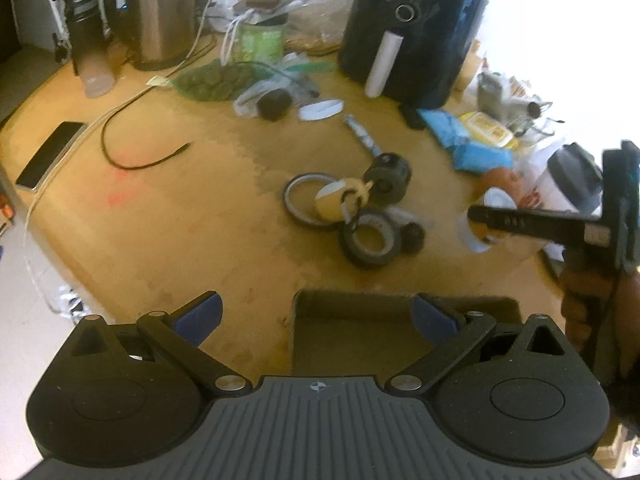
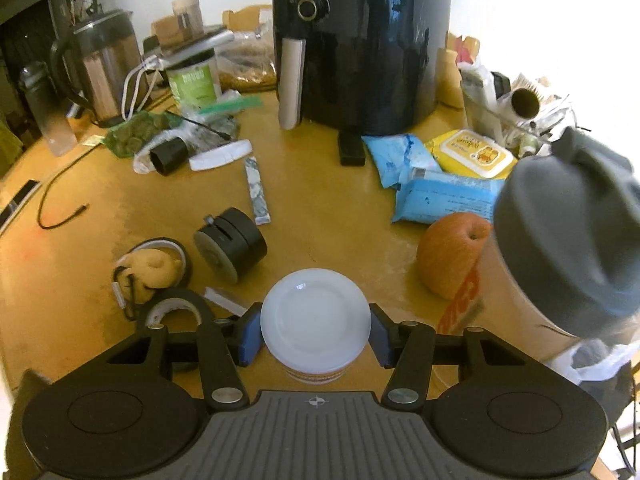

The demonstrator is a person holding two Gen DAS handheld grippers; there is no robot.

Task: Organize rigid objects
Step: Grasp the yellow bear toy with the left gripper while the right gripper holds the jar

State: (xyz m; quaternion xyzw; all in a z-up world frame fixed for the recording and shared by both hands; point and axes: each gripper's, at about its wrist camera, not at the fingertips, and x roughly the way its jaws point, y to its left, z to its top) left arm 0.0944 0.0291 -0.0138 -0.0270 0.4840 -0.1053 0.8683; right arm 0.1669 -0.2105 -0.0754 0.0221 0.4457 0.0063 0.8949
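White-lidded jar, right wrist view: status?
Right gripper jaws flank white-lidded jar, not visibly clamped. Left gripper open, empty, over brown box. Apple, grey-lidded cup close right.

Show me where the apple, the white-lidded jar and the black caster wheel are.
apple (image 2: pixel 450 254), right wrist view, its front skin.
white-lidded jar (image 2: pixel 315 316), right wrist view, middle of lid.
black caster wheel (image 2: pixel 234 244), right wrist view, its side.
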